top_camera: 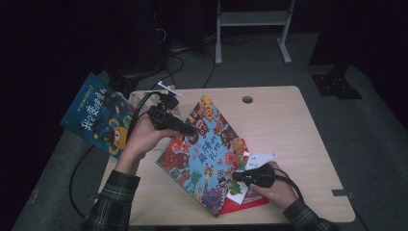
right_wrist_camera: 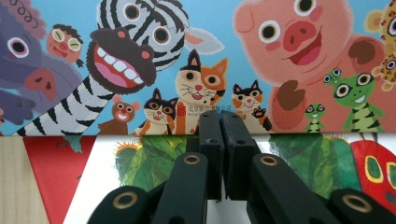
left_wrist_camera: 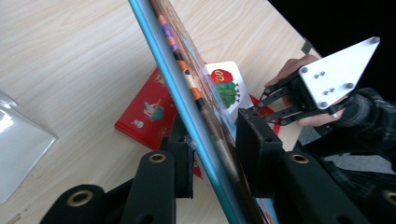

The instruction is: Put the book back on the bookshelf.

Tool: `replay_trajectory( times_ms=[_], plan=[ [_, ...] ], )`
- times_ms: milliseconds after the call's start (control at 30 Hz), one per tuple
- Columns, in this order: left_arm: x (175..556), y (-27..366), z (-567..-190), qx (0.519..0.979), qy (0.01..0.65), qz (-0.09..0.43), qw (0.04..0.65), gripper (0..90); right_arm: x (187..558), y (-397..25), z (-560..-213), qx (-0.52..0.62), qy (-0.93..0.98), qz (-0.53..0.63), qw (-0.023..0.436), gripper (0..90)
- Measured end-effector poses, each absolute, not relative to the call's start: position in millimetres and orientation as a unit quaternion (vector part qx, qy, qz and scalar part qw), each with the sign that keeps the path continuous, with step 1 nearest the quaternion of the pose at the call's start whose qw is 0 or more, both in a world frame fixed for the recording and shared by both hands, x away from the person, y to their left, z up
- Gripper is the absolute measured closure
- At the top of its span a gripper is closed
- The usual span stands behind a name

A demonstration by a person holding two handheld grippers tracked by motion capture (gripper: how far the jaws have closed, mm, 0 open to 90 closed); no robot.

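Observation:
A picture book with cartoon animals on a blue cover (top_camera: 207,154) is held tilted over the table's middle. My left gripper (top_camera: 190,130) is shut on its upper left edge, and in the left gripper view my left gripper (left_wrist_camera: 212,140) has one jaw on each side of the picture book's blue edge (left_wrist_camera: 187,102). My right gripper (top_camera: 235,175) is at the book's lower right edge, and in its own view my right gripper (right_wrist_camera: 219,121) has its jaws pressed together, tips at the cover's (right_wrist_camera: 280,70) bottom border. Beneath lie a white caterpillar book (right_wrist_camera: 154,163) and a red book (top_camera: 245,204).
Another blue book (top_camera: 98,113) overhangs the light wood table's (top_camera: 298,125) left edge. A cable hole (top_camera: 247,99) is at the back of the table. A glossy white sheet (left_wrist_camera: 18,140) lies on the table in the left gripper view. A white frame (top_camera: 252,19) stands on the floor behind.

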State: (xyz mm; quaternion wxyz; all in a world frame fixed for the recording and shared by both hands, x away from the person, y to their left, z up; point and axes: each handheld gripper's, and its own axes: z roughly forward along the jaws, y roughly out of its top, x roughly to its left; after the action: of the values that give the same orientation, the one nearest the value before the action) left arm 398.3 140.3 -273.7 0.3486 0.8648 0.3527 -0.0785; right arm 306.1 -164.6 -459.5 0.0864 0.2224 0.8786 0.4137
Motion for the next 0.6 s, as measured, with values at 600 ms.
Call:
replay_trajectory(
  times_ms=[600],
  plan=[
    [402.4,125.0,-252.3,0.879,0.350,-0.062,0.318,72.5,310.7,-165.6,-463.4,0.235,0.867,0.429,0.096,64.9]
  ],
)
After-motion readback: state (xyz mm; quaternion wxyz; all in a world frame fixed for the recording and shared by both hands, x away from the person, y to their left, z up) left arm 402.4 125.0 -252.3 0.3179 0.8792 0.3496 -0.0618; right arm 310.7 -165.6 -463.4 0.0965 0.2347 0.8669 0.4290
